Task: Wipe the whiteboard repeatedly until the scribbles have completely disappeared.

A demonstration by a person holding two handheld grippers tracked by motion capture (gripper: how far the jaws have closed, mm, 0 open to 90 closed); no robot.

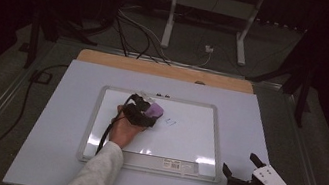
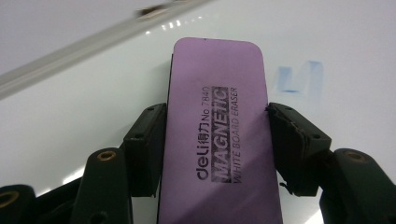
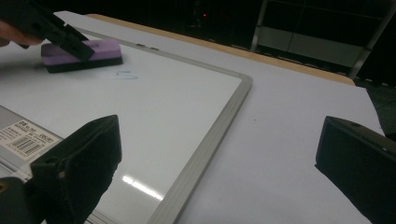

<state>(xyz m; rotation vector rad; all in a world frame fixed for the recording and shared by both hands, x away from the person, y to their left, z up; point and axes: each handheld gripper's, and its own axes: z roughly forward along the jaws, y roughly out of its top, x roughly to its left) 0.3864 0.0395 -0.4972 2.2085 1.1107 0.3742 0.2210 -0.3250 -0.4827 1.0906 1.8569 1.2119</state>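
A purple magnetic whiteboard eraser (image 2: 217, 135) lies flat on the whiteboard (image 1: 183, 149), and my left gripper (image 1: 145, 113) is shut on its two long sides. The same eraser (image 3: 81, 53) shows far off in the right gripper view. A small blue pen mark (image 2: 299, 77) sits on the board just to the right of the eraser, also visible as the blue mark (image 1: 170, 122) in the high view. My right gripper (image 1: 241, 167) rests open on the white table cover, beyond the board's lower right corner, with nothing between its jaws.
The whiteboard has a grey frame (image 3: 205, 154) and a barcode label (image 1: 179, 165) on its near edge. It lies on a white cover (image 1: 249, 122) over a wooden table (image 1: 166, 70). Cables and a metal stand (image 1: 212, 9) are on the floor behind.
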